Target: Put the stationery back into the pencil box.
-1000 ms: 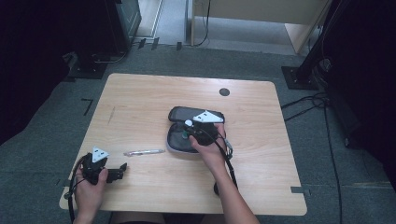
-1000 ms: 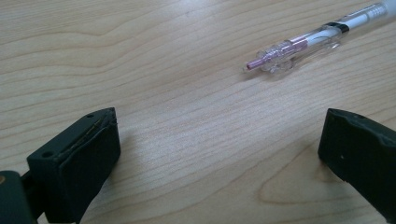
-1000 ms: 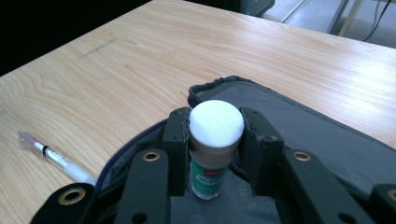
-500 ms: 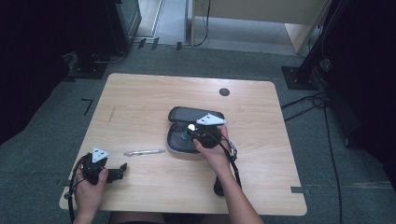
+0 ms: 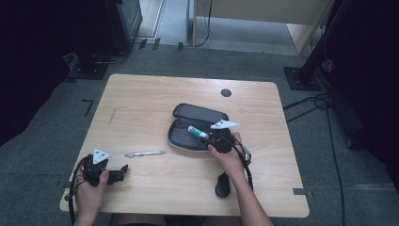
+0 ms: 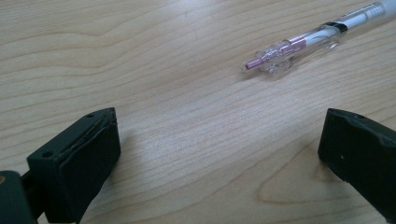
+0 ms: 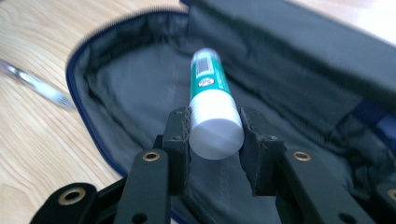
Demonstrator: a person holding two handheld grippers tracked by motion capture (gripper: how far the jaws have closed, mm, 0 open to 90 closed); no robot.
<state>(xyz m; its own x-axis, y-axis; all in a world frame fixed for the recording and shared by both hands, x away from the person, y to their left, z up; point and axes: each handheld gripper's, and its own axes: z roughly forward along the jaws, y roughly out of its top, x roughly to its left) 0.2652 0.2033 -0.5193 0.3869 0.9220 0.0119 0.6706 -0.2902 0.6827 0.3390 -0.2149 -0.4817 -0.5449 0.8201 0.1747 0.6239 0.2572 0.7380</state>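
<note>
The right gripper (image 7: 212, 135) clamps a green-and-white cylindrical glue stick (image 7: 211, 107) over the open dark fabric pencil case (image 5: 188, 136), its long axis pointing away (barcode legible in the right gripper view). The left gripper (image 6: 219, 154) gapes empty.

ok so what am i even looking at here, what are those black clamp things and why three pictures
A person sits at a wooden table and holds a hand-operated two-jaw gripper in each hand. The high view comes from a fixed camera above the table. The other two come from cameras riding on the grippers, looking along their black jaws.

The right gripper is shut on a green and white glue stick, held over an open dark pencil case. The left gripper rests near the table's front left corner with its jaws open and nothing between them. A clear pen lies just ahead of it. A small black oval thing lies by the right forearm; I cannot tell what it is.
</note>
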